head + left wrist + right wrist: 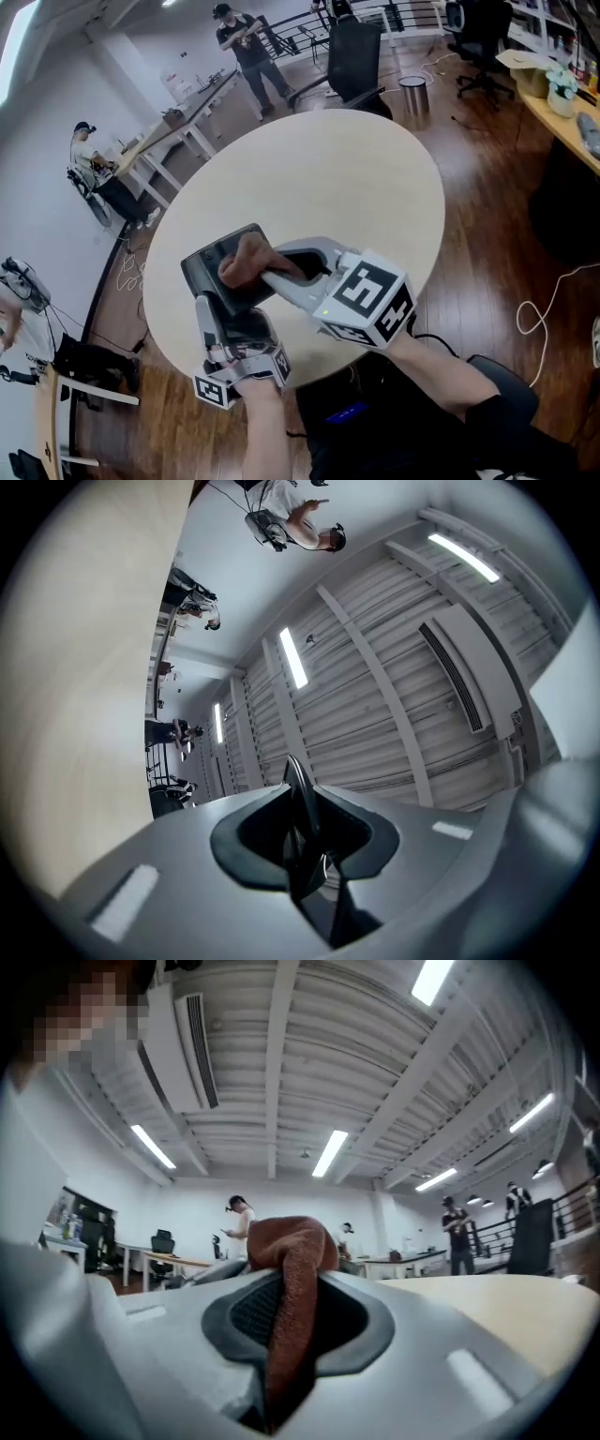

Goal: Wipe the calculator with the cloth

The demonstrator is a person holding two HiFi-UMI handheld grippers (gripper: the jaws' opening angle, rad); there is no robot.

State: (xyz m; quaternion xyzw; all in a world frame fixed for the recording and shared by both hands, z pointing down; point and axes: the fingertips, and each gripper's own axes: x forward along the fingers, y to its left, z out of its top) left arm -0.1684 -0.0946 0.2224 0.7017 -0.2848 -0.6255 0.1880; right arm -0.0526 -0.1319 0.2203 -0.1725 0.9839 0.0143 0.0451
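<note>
In the head view my left gripper (228,314) is shut on the lower edge of the dark grey calculator (208,264) and holds it tilted up above the near edge of the round beige table (328,169). My right gripper (270,272) reaches in from the right, shut on a brown cloth (248,261) that lies against the calculator's face. The left gripper view shows the calculator (300,794) edge-on as a thin dark blade between the jaws of the left gripper (305,846). In the right gripper view the cloth (291,1260) bulges out over the closed jaws of the right gripper (281,1335).
A black office chair (354,56) and a round bin (412,94) stand beyond the table's far side. A desk (562,122) runs along the right wall, with a white cable (544,309) on the wooden floor. People stand by desks at the back left.
</note>
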